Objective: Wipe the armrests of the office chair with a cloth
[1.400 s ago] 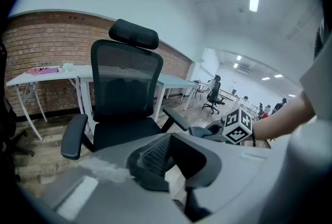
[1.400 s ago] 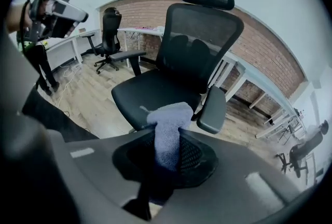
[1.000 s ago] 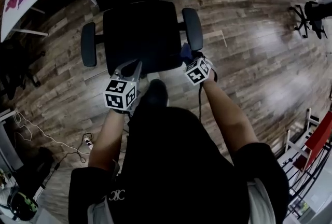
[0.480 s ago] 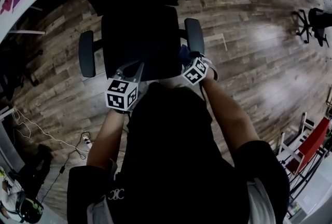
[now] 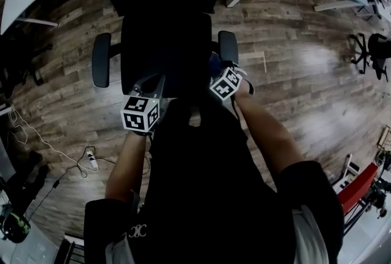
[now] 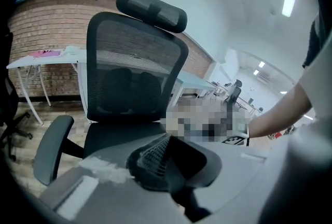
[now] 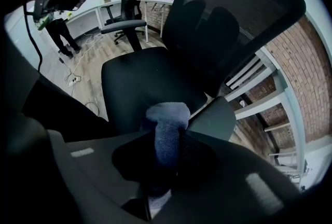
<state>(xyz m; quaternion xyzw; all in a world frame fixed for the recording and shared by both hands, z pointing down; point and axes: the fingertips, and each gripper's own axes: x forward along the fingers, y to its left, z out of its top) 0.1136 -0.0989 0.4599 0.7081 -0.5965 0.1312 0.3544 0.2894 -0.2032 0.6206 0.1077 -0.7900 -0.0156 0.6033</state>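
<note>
1. Right hand-held gripper (image 7: 166,151) crept closer to the chair (image 5: 165,43), just short of its right armrest (image 5: 228,47), clamped on the blue cloth (image 7: 167,123).
2. Left hand-held gripper (image 6: 161,158): jaws together, empty, at the chair's front edge.
3. Looks like the approach step; next up, cloth pressed onto that armrest, I'd guess.

the right gripper (image 5: 218,72) hides most of the cloth (image 5: 214,63) from above.

Right tongs (image 5: 215,69) hold a blue cloth (image 5: 213,62) beside the chair's armrest (image 5: 228,46).

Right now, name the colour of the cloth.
The cloth is blue, best seen in the right gripper view.
</note>
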